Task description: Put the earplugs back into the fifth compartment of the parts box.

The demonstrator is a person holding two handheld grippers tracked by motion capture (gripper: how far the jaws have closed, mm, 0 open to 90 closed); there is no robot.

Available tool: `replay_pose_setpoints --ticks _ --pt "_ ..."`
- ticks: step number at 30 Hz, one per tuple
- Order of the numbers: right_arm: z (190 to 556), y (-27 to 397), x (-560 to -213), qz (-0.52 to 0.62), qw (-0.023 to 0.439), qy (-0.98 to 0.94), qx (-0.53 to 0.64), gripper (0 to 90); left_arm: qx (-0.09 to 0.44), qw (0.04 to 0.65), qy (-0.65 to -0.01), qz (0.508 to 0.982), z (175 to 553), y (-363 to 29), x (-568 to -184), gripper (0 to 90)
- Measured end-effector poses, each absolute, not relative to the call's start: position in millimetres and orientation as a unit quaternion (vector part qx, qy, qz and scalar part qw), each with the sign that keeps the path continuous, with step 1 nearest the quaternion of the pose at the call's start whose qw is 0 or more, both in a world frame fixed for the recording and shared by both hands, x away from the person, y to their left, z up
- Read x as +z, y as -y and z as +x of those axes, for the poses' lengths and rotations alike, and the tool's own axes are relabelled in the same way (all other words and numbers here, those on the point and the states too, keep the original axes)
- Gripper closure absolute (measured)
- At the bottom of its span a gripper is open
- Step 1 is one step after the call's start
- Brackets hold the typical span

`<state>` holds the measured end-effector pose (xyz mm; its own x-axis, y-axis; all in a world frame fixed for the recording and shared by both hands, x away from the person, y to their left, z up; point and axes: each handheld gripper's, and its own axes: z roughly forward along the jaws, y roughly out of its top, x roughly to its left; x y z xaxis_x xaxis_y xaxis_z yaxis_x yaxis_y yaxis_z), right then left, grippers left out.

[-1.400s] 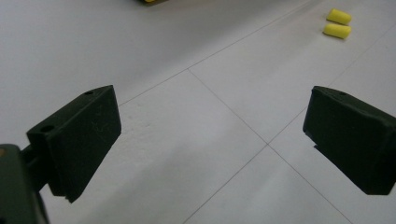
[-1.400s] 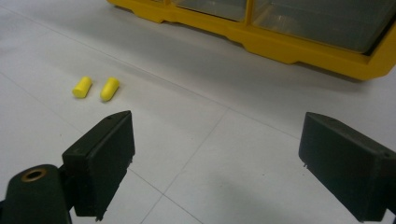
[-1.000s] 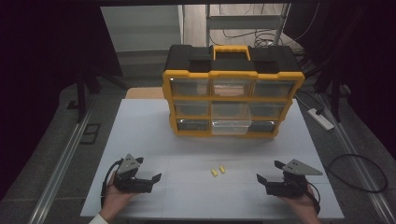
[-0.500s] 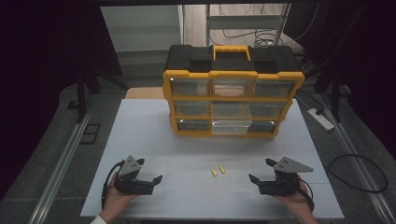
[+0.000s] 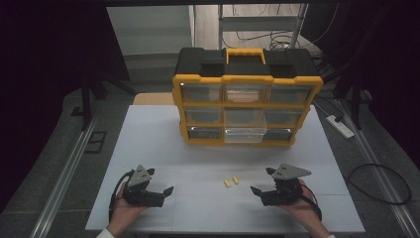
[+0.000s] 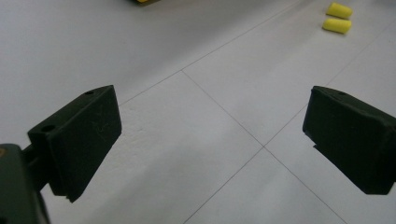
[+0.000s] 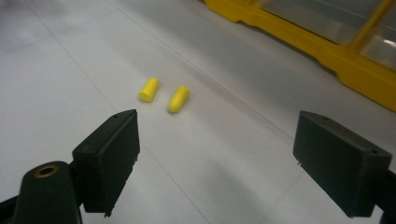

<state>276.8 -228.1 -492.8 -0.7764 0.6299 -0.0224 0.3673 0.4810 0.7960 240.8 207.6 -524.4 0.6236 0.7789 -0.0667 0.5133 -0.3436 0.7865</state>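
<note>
my left gripper (image 5: 157, 194) sits low over the near left part of the white desk (image 5: 153, 139), held in my left hand (image 5: 126, 210). its jaws stand wide apart with nothing between them; in the left gripper view (image 6: 212, 140) bare desk with thin seam lines shows in the gap. the jaws point toward the middle of the desk.

near the middle of the desk's front half lie two small yellow plugs, just beside each other. the left plug (image 5: 227, 184) and the right plug (image 5: 236, 180) both lie flat on the desk, touching neither gripper. from my left gripper they show far off at the upper right (image 6: 337, 25). in the right gripper view they lie ahead of the jaws and to the left of the gap, one (image 7: 149, 89) close by the other (image 7: 178, 98).

behind them, toward the far side of the desk, stands a yellow and black drawer box (image 5: 246, 94) with clear drawers; the lower middle drawer (image 5: 242, 134) sticks out a little.

my right gripper (image 5: 261, 192) is at the near right, in my right hand (image 5: 299, 206), near the plugs but apart from them. its jaws are spread wide too (image 7: 215, 158), empty, aimed leftward at the plugs.
</note>
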Motion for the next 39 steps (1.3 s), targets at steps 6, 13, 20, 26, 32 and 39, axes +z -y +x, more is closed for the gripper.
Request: replay_pose_setpoints --ticks 6,13,20,26,32,39 --pt "286.5 207.8 -492.7 0.283 0.151 -0.857 0.403 17.1 0.163 0.406 -0.403 0.804 241.7 -206.5 -524.8 4.3" --pt "298.9 186.0 -495.5 0.277 0.143 -0.869 0.384 19.1 0.162 0.404 -0.403 0.805 242.9 -205.7 -525.8 4.4" --pt "305.3 176.6 -495.7 0.277 0.145 -0.875 0.370 20.5 0.162 0.404 -0.404 0.805 242.7 -206.4 -525.7 4.5" --pt "310.2 171.7 -500.3 0.281 0.144 -0.881 0.352 23.0 0.163 0.402 -0.404 0.806 243.4 -206.5 -526.3 4.6" --pt "314.8 166.2 -507.2 0.283 0.146 -0.887 0.335 24.8 0.161 0.401 -0.406 0.805 244.8 -206.0 -527.3 4.6" --pt "318.4 159.9 -513.8 0.289 0.141 -0.893 0.315 32.1 0.160 0.398 -0.403 0.809 246.2 -205.1 -528.0 4.7"
